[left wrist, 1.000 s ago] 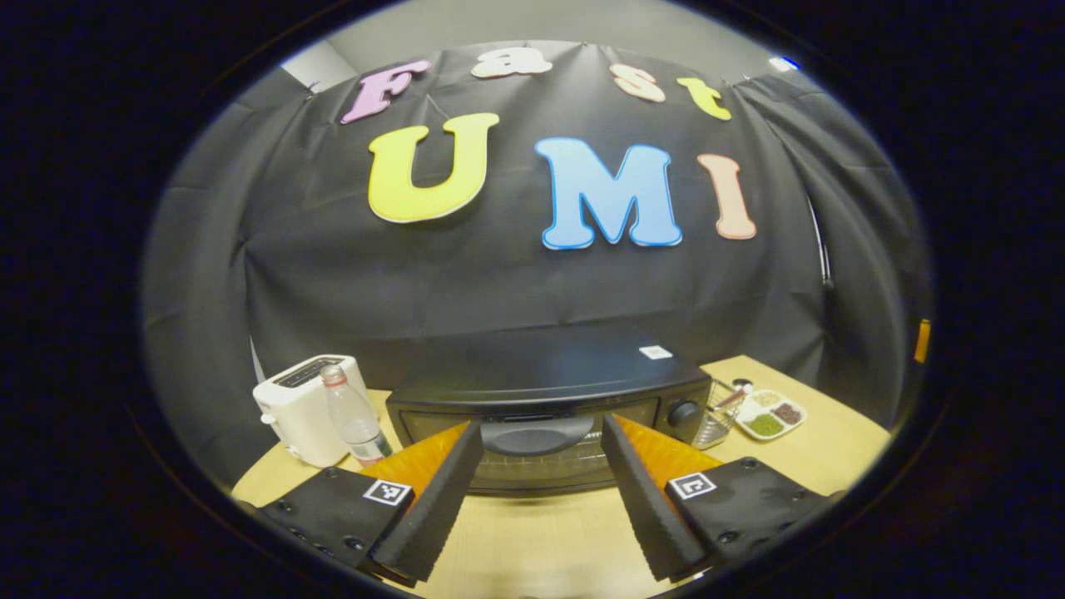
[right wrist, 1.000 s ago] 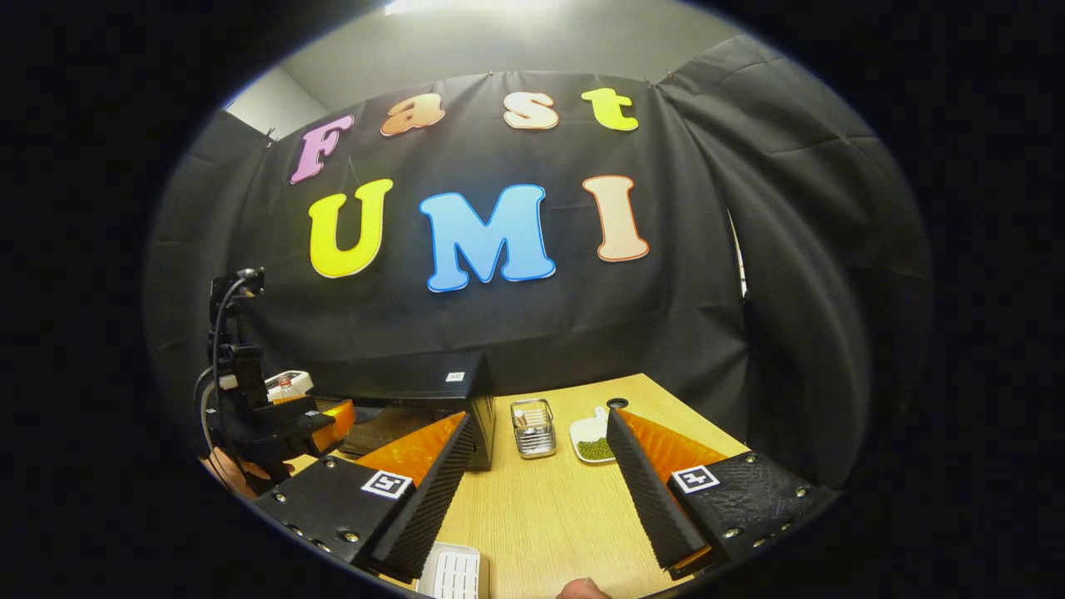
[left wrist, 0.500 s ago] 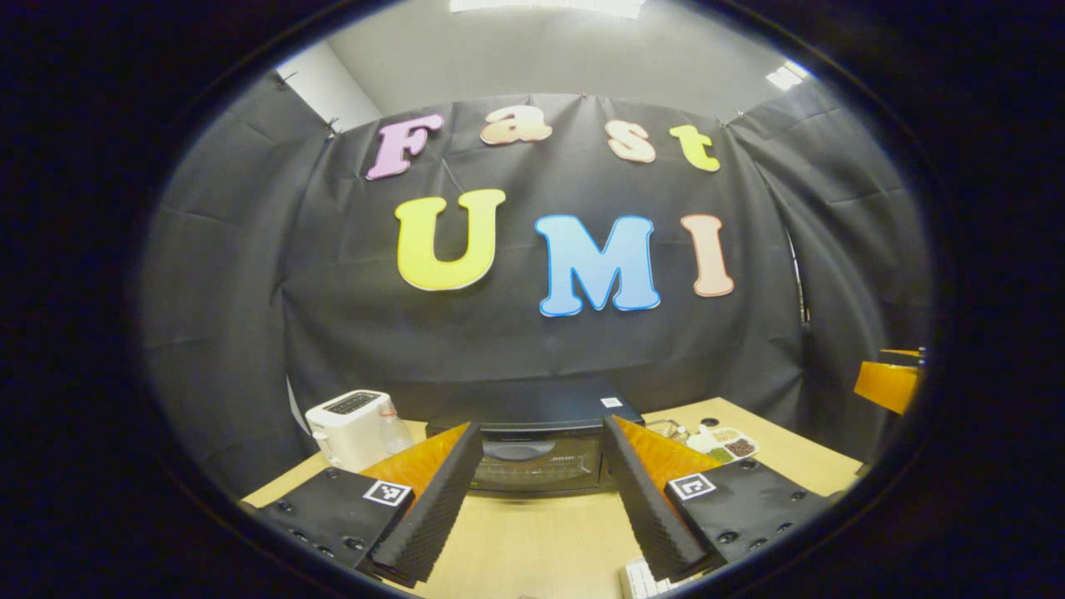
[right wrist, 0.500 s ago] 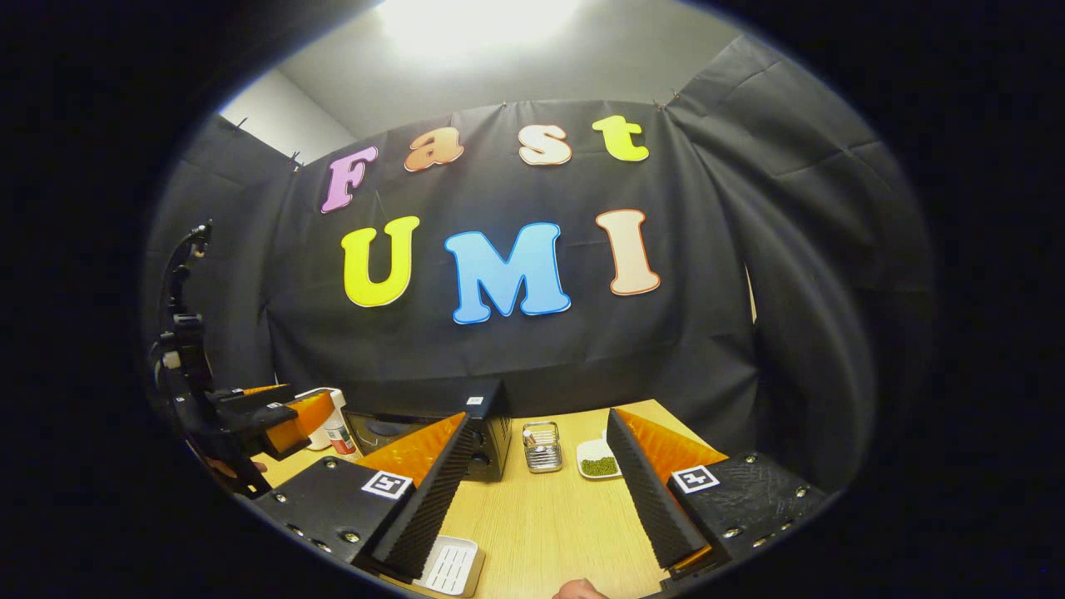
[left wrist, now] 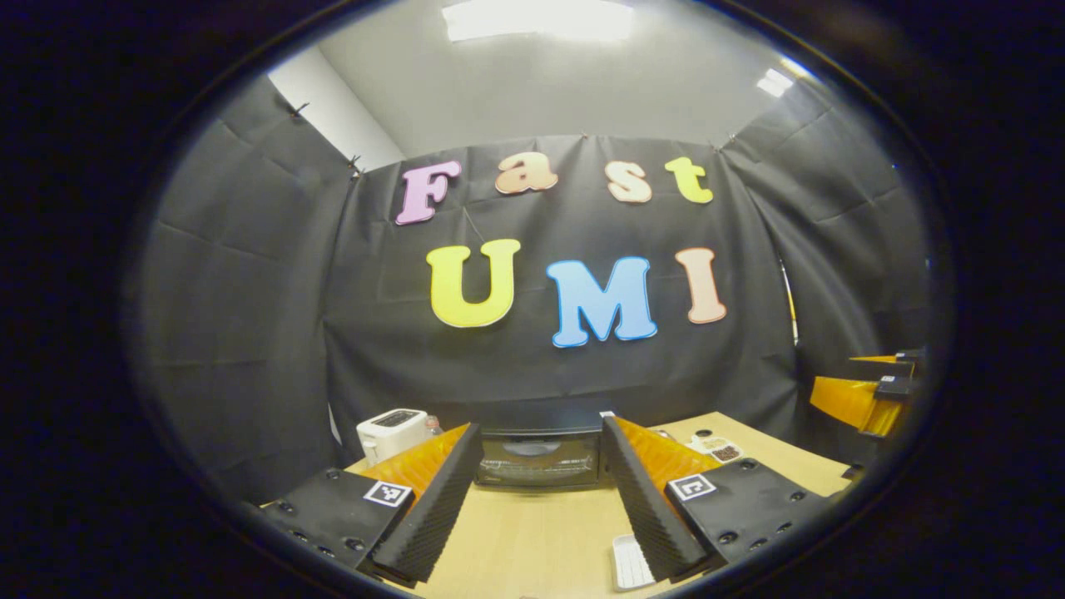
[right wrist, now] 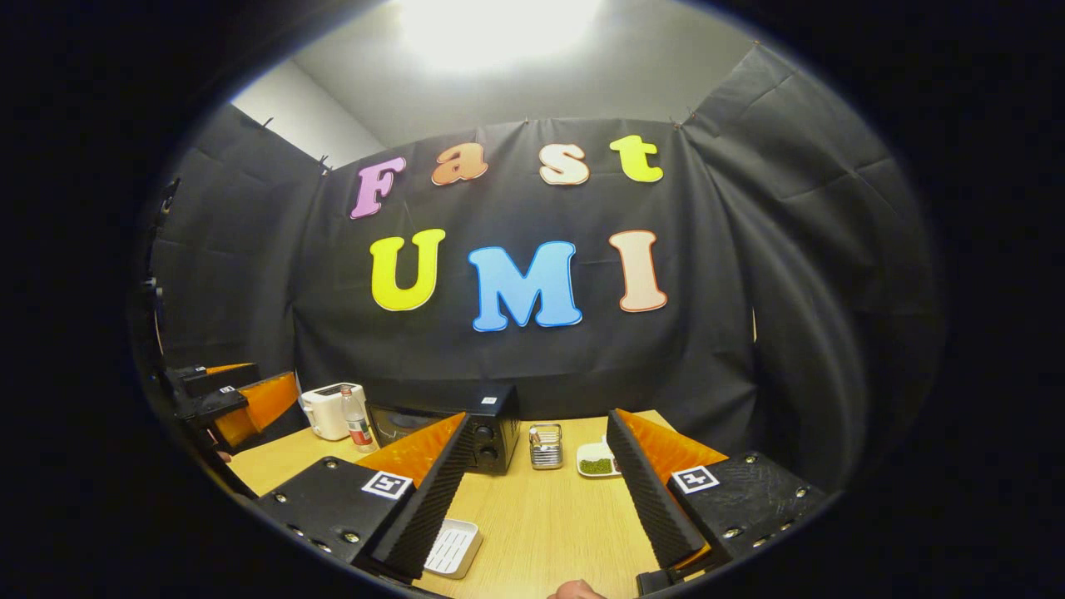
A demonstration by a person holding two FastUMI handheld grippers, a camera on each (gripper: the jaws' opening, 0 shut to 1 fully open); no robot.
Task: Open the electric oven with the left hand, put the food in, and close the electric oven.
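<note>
In the left gripper view, at the lower left of the frame, a white toaster (left wrist: 391,428) stands on the table (left wrist: 541,541). Just right of it, at the lower middle, sits the black electric oven (left wrist: 538,453). It lies straight ahead of the left claw (left wrist: 541,507), between the two fingers as seen from here, but well apart from them. The left claw is wide and holds nothing. The oven is a long box, and its long side runs left to right across the frame. Its door (left wrist: 537,460) faces this claw and looks closed, so the opening step seems not yet done. I cannot make out a handle clearly. At the lower right, a small white tray (left wrist: 630,563) lies flat on the table beside the right finger. Further right and back is a small plate (left wrist: 717,449) with dark bits in it. In the right gripper view, the left claw (right wrist: 229,399) shows at the far left of the frame, and the oven (right wrist: 453,424) sits left of the middle, turned so a corner points this way. The right claw (right wrist: 541,507) is wide and empty too. The oven lies up and to the left of it, so the left claw looks better lined up for the door.
</note>
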